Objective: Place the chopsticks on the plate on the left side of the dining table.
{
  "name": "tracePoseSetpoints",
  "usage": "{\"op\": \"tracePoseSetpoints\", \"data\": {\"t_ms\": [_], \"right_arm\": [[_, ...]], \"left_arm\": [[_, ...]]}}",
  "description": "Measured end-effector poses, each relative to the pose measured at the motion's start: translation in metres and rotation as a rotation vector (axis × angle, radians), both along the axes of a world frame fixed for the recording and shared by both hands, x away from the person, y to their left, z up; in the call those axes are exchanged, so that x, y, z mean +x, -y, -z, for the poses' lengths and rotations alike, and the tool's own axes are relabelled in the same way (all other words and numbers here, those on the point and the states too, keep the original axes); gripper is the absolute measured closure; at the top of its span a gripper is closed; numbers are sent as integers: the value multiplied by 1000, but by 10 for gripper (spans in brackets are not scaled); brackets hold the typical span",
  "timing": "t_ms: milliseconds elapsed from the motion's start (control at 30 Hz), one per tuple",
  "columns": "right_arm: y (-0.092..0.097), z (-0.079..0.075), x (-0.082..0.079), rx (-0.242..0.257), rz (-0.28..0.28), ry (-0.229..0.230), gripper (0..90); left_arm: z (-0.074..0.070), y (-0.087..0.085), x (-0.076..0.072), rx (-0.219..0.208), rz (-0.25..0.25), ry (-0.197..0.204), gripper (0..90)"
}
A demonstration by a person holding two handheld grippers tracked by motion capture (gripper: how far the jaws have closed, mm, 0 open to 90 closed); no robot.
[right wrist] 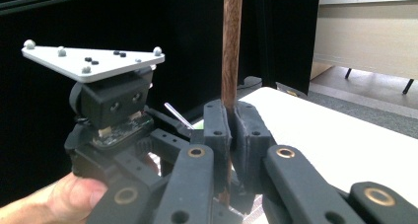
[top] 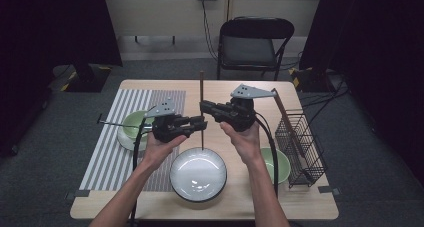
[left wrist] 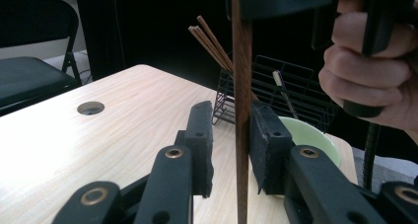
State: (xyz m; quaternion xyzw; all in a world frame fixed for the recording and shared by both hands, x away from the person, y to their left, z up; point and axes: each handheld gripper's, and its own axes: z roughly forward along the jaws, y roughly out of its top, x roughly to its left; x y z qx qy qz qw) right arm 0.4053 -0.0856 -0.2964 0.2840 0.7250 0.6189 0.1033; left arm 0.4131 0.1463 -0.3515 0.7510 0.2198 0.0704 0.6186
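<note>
A dark wooden chopstick (top: 202, 109) stands upright in the air above the worktop (top: 235, 197), its lower tip just over the far rim of the white bowl (top: 198, 174). The right tool (top: 206, 107) is closed on it: in the right gripper view both pads press on the stick (right wrist: 231, 46). The left tool (top: 202, 125) is lower on the same chopstick. In the left gripper view the stick (left wrist: 241, 110) is between its two jaws; the right-hand pad is at the stick, and the left-hand pad is still a little apart, so this tool is not yet gripping.

Outward from there, a green bowl (top: 131, 123) sits on the striped mat (top: 112, 152) at the left, with a thin metal utensil (top: 112, 123) lying over its rim. A second green bowl (top: 281, 164) is at the right, just beside the black wire rack (top: 300, 147), which holds more chopsticks (left wrist: 209, 41). A black folding chair (top: 255, 42) stands behind the worktop.
</note>
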Motion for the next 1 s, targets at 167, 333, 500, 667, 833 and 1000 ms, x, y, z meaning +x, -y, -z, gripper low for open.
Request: {"op": "tracePoseSetpoints", "data": {"t_ms": [167, 333, 500, 667, 833, 1000], "right_arm": [[-1, 1, 1, 0, -9, -3, 853], [-3, 5, 2, 0, -8, -10, 853], [-3, 5, 1, 4, -13, -5, 853], [-2, 5, 0, 8, -20, -3, 852], [-1, 4, 0, 3, -35, 11, 842], [2, 0, -1, 1, -49, 21, 695]], "left_arm": [[-3, 1, 1, -12, 0, 3, 732], [-4, 0, 2, -12, -4, 9, 747], [-4, 1, 1, -11, 13, 16, 797], [-4, 0, 1, -18, 29, 16, 833], [-4, -1, 2, -28, 35, 7, 845], [-5, -5, 3, -16, 31, 8, 845]]}}
